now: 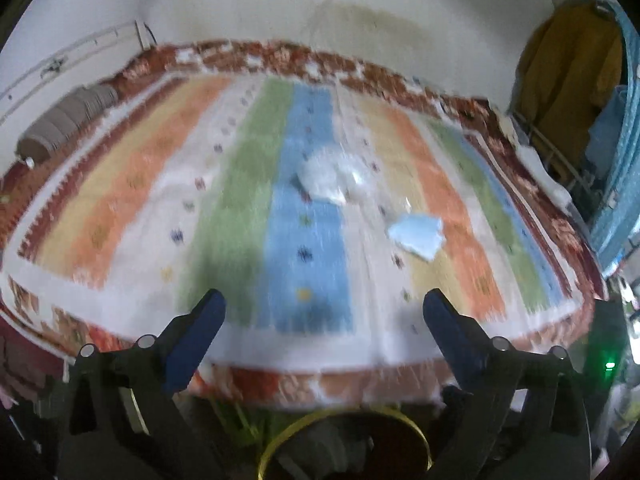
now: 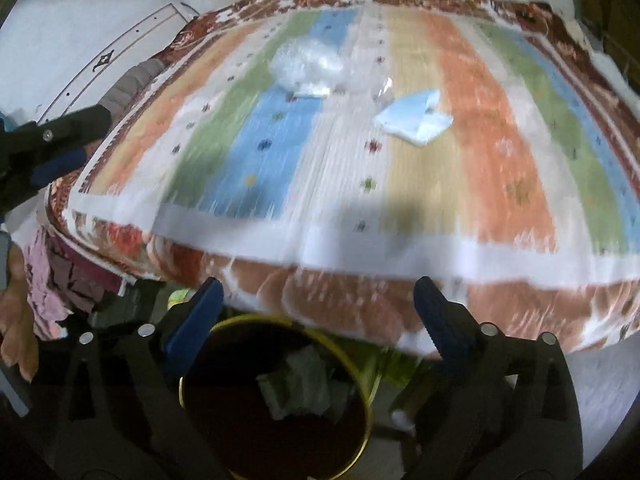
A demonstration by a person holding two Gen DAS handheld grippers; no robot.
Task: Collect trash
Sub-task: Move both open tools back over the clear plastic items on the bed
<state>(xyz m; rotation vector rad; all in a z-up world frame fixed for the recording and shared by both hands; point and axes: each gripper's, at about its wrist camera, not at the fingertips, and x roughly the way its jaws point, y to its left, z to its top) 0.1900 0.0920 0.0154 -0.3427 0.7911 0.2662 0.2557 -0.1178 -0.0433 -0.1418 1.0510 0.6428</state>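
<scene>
Two pieces of trash lie on the striped bed: a clear plastic wad and, just right of it, a blue paper scrap. The bin stands below the bed's near edge, paper already inside. Both the left gripper and right gripper are spread wide and empty. Best each takes one piece, pinching low. No writing is legible.

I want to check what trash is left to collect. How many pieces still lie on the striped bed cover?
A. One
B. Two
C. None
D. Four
B: a crumpled clear plastic bag and a light blue paper piece lie apart on the striped bed cover; other scraps are already in the bin.
</scene>
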